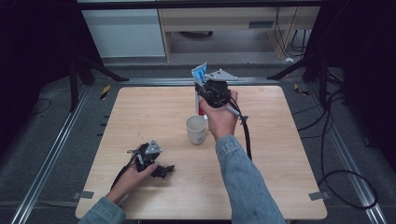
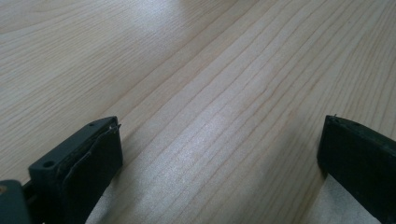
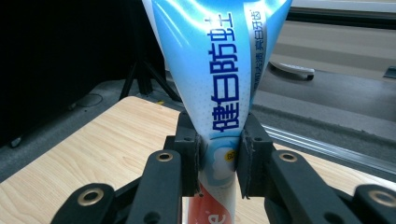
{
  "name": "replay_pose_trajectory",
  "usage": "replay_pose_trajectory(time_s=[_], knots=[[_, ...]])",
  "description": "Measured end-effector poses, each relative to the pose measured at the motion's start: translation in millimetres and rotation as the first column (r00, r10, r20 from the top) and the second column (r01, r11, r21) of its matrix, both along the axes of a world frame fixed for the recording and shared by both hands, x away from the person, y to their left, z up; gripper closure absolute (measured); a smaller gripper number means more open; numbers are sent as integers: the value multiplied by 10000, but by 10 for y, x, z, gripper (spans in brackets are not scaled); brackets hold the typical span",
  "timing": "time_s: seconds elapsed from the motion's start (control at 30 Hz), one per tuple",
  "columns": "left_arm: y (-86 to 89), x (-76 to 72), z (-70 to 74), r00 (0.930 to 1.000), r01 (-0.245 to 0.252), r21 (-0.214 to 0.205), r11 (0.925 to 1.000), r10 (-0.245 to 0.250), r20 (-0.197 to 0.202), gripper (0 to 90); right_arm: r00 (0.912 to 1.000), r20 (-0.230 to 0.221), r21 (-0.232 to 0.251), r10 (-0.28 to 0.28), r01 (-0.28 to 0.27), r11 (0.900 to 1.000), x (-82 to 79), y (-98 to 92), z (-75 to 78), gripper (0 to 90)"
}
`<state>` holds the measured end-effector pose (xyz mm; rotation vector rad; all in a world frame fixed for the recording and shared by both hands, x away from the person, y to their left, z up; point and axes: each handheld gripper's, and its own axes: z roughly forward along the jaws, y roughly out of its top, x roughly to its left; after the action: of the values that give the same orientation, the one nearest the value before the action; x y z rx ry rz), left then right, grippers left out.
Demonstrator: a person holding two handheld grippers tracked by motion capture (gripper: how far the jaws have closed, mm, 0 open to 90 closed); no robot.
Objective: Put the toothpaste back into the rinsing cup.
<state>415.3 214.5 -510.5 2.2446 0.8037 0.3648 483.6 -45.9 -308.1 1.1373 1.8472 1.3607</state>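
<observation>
Presently listed:

Tube (image 3: 219,88): toothpaste, blue and white with a red lower end. Held upright above the far middle of the table (image 1: 280,186), just behind the cup (image 1: 196,129); in the high view its flat crimped end (image 1: 200,73) points up. Judged light, soft-walled and glossy, so likely to dent or slide under a hard squeeze. Best taken across the narrow lower body, as now, not at the wide flat crimp.

Right gripper (image 3: 218,158): jaws clenched on the tube from both sides, pads flat against it.

Left gripper (image 1: 161,169): resting on the near left of the table, jaws released and wide apart, bare wood between them in its own view.

Cup: white, upright, mouth open, standing apart from both grippers. Probably the tube's destination; a straight lowering with the cap end first should serve.
</observation>
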Motion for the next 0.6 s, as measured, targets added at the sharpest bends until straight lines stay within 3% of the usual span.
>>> replay_pose_trajectory(time_s=[0.13, 0.6], knots=[[0, 0, 0, 10000, 5, 0, 10000, -5, -2, 0, 9999, 71, -265, 98, -96, 9996, 7, 65, -109, 731], [-1, 0, -1, 10000, 0, -17, 10000, 0, 7, 0, 9998, -105, -157, 142, -144, 9998, 34, 121, -380, 731]])
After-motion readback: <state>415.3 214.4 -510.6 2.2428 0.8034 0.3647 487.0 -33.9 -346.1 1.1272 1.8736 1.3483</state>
